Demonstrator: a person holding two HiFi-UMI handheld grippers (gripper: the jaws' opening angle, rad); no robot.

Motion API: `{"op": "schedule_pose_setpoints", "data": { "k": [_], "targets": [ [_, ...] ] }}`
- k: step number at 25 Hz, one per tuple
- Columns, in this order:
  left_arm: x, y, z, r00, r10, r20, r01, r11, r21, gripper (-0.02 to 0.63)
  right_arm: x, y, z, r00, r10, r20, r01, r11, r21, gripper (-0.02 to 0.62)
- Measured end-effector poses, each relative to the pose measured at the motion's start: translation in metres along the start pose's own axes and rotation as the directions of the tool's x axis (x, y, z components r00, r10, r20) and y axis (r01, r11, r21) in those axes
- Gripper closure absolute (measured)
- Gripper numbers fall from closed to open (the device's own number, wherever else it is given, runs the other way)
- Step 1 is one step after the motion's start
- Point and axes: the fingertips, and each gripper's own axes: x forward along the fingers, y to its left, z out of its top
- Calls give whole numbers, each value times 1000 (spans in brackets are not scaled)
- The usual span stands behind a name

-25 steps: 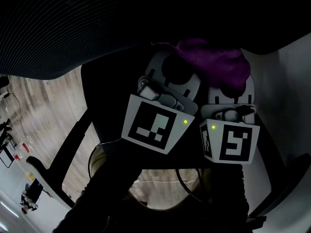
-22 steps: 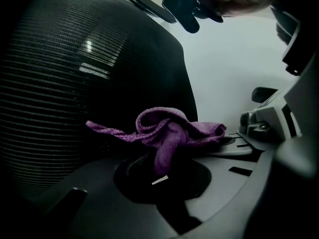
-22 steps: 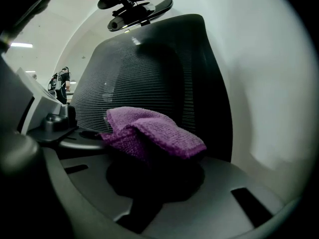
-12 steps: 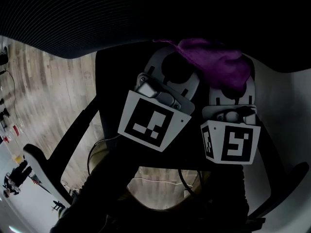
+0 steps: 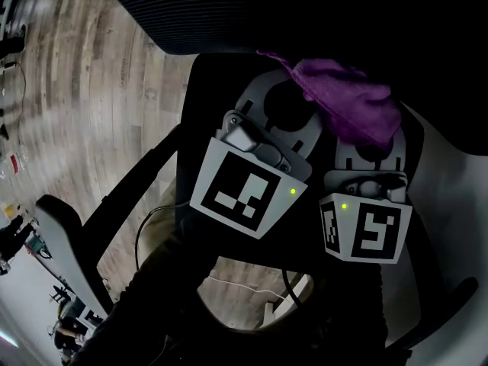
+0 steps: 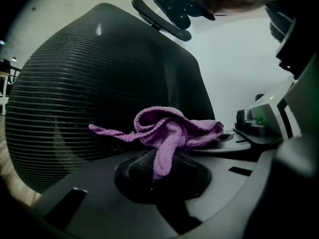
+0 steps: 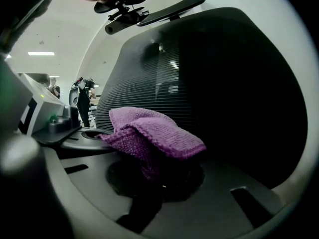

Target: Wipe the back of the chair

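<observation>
Left gripper (image 6: 160, 176) and right gripper (image 7: 155, 177) seem clenched on the cloth (image 6: 172, 129), mid-wipe; next, sweep across the chair back (image 6: 75, 93).

The head view is badly underexposed: the chair back (image 5: 229, 14) is lost in near-black, while the wooden floor (image 5: 91, 90) at the left is brightly lit and smeared by motion blur. The purple cloth (image 5: 351, 101) is only dimly lit there. Both gripper views are bent by strong wide-angle distortion and closed in by black corners. Light is thrown from a ceiling lamp (image 7: 41, 53), the wall (image 6: 234, 68) is washed out pale, and the nearest parts are left out of focus.
</observation>
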Motion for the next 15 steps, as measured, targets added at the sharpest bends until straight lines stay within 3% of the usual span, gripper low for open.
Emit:
{"op": "schedule_pose_setpoints", "data": {
  "k": [8,15],
  "targets": [
    [-32,36,0,995,98,26,-98,995,-33,565,20,43,8,996,91,6,-91,995,-28,549],
    [-58,74,-18,977,208,41,-205,976,-69,565,47,83,0,982,190,15,-189,980,-54,549]
  ]
}}
